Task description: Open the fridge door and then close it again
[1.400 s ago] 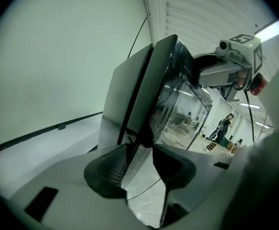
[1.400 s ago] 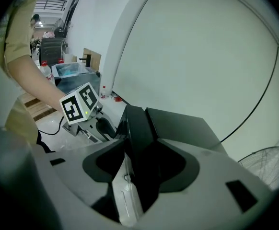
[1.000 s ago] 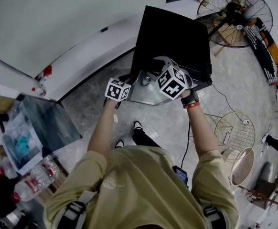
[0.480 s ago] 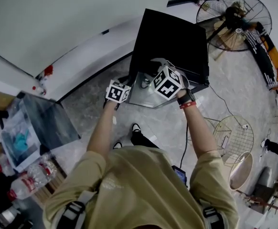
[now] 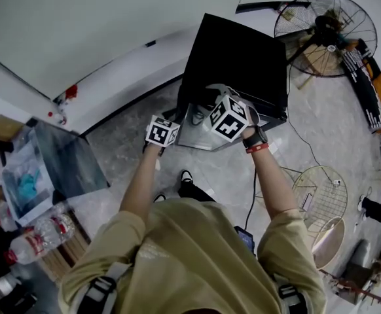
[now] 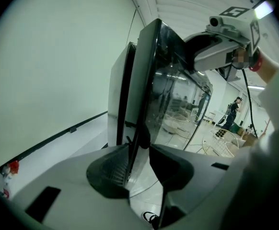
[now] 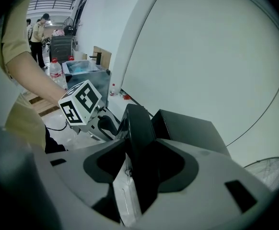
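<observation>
- The small black box-shaped fridge (image 5: 236,51) stands on the grey stone floor (image 5: 131,142), close to the white wall (image 5: 79,38) at the far side. Its glass-fronted door (image 5: 200,126) is swung partly open toward the person.
- Risk, as I judge it: the smooth door edge could slip from the jaws. A hard pull might also drag or tip so light a fridge, or the door could slam.
- The door is dark-framed, and its glass is glossy and mirrors the room.
- The left gripper (image 6: 138,150) pinches the door's thin edge, and the right gripper (image 7: 139,162) clamps its thick top edge.
- A black round floor fan (image 5: 325,25) stands far right, well apart.
</observation>
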Available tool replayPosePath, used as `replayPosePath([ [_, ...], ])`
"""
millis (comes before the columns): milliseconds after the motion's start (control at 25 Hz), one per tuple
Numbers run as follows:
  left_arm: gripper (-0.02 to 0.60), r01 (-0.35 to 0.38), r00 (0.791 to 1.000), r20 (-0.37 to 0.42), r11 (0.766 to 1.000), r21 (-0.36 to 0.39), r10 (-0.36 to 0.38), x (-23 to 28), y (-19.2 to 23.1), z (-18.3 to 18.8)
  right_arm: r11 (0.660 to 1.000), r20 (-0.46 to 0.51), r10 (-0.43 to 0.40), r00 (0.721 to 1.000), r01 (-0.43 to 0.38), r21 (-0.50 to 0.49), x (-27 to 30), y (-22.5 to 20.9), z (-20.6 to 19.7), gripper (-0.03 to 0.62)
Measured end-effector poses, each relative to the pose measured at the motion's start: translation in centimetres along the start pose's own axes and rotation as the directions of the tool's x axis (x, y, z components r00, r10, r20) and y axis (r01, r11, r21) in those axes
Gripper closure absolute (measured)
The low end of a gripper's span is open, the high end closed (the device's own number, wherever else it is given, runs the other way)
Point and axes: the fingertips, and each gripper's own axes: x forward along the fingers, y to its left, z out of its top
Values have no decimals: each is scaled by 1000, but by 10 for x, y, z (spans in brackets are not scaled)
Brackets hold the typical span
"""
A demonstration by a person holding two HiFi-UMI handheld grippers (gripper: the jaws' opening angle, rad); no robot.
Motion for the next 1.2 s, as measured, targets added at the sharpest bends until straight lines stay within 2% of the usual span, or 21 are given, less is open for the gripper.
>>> replayPosePath([
  [200,443,-42,998,40,998,-39,43,2,-2,2,1000,41,6,999,-5,-24,-3,0,-1,382],
  [800,442,-130,990,35,987,-94,134,-9,-14,-7,993,99,61,993,-50,-103,-11,16,-3,382],
  [1200,442,-192,980,29,970,-148,198,-25,-28,-26,986,127,84,988,-63,-157,-24,36,-3,382],
])
